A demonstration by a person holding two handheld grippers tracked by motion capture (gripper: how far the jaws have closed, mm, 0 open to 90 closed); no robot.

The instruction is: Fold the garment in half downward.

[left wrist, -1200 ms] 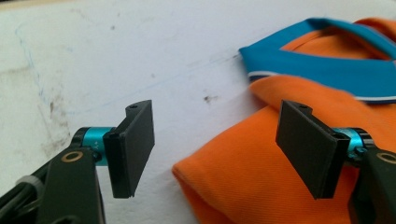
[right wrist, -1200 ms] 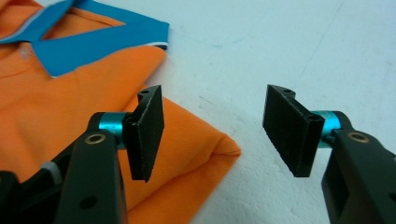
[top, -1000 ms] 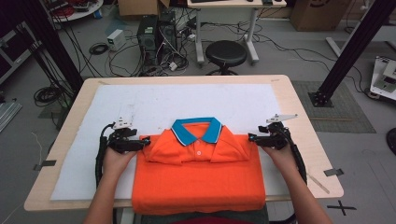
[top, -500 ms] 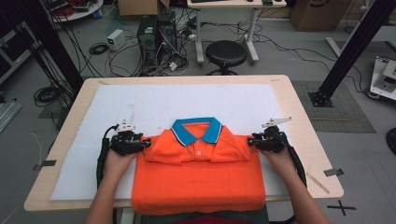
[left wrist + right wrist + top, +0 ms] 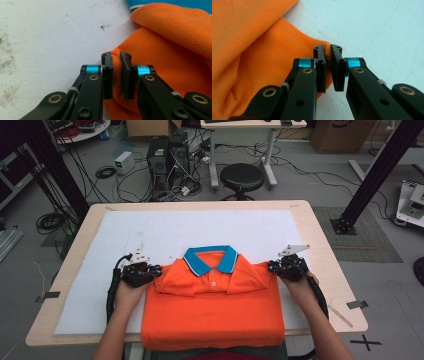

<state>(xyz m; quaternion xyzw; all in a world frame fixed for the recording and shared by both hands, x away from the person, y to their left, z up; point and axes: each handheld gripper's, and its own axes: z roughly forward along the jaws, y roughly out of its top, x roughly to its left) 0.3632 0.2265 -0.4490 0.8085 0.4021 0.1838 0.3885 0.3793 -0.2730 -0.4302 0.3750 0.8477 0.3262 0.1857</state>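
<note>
Both tongs (image 5: 159, 271) (image 5: 272, 267) newly clamped on shirt (image 5: 212, 312)

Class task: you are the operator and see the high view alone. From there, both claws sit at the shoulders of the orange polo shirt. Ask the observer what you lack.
Operator: Has the left claw gripped anything?
Observer: Yes. The left claw has just been closing, and its pads pinch a fold of the orange polo shirt.
Operator: And the right claw?
Observer: The right claw has also just been closing, and it clamps the shirt's edge.
Operator: What lies under that edge?
Observer: The white mat, bare beside the fabric.
</note>
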